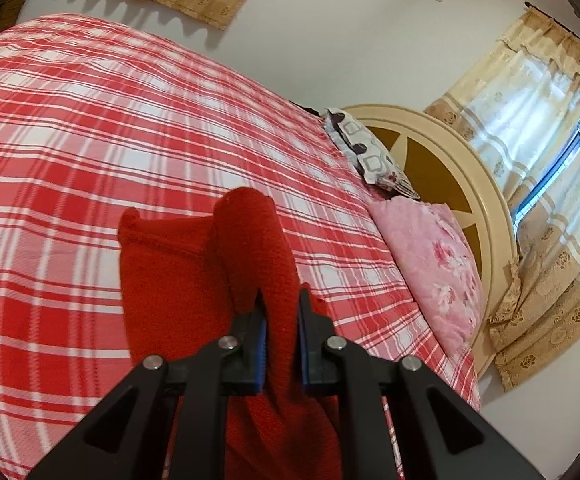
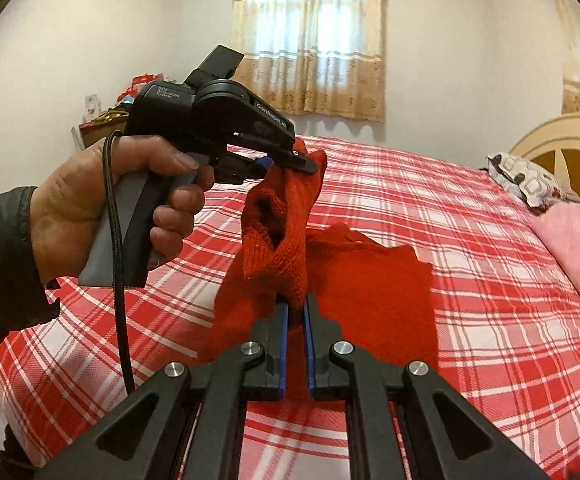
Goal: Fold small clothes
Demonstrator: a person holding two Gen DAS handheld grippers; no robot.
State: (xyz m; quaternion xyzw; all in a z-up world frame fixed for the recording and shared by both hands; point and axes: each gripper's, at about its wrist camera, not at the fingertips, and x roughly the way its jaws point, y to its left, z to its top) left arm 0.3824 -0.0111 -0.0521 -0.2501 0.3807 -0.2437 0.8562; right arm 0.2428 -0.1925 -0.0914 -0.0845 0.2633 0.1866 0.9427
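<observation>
A red knit garment hangs over the red-and-white plaid bed. My left gripper is shut on a thick fold of it, which rises between the blue pads. In the right wrist view the left gripper holds the garment's upper end above the bed. My right gripper is shut on the lower end of the same lifted fold. The rest of the garment lies spread on the bed behind.
A pink floral pillow and a patterned pillow lie by the cream headboard on the right. Curtained windows are on the walls. Clutter sits on a shelf at the far left.
</observation>
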